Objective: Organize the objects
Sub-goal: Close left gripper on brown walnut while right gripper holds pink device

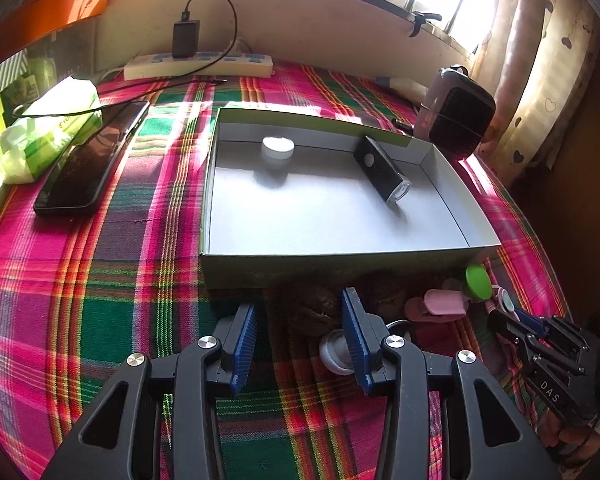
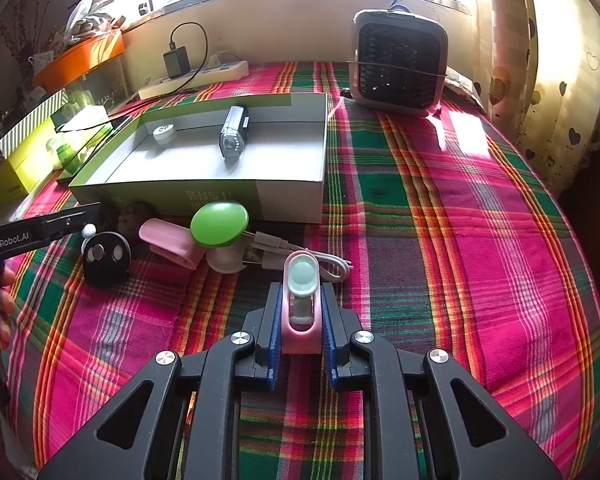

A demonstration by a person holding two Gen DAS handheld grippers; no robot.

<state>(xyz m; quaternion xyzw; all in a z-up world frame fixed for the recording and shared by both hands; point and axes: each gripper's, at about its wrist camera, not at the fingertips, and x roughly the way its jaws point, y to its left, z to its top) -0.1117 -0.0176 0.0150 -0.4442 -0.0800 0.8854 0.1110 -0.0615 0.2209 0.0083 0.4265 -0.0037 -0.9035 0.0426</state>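
Right hand-held gripper (image 2: 300, 322): clenched on a small pink gadget (image 2: 301, 300) with a pale round pad on top, both blue pads pressed to its sides, held just above the plaid cloth (image 2: 460, 240).
Left hand-held gripper (image 1: 300, 336): released, jaws spread wide, hovering low over the cloth with nothing between the pads.
Under the left one: a white cap (image 1: 334, 350) lies touching the inner face of its right finger, a dark brownish lump (image 1: 312, 312) just ahead of the jaws.
Box (image 2: 292, 196): an open, shallow tray with grey lining, straight ahead of the left gripper, ahead and to the left of the right one.
Inside the box: a black torch (image 1: 382, 170) lying at a slant towards the right wall, and a white jar (image 1: 277, 150) near the far wall; the two are well apart.
Loose pile: just ahead-left of the right gripper, against the box's near wall – a green disc (image 2: 219, 219) on a clear base, a pink case (image 2: 172, 243), a white cable (image 2: 324, 262) and a black puck (image 2: 106, 255).
Further off: a small fan (image 2: 398, 66) beyond the box to the right, a power strip (image 1: 198, 65) with a black charger (image 1: 186, 38) at the wall.
Far left of the left gripper: a phone (image 1: 94, 158) face up beside a tissue pack (image 1: 48, 130).
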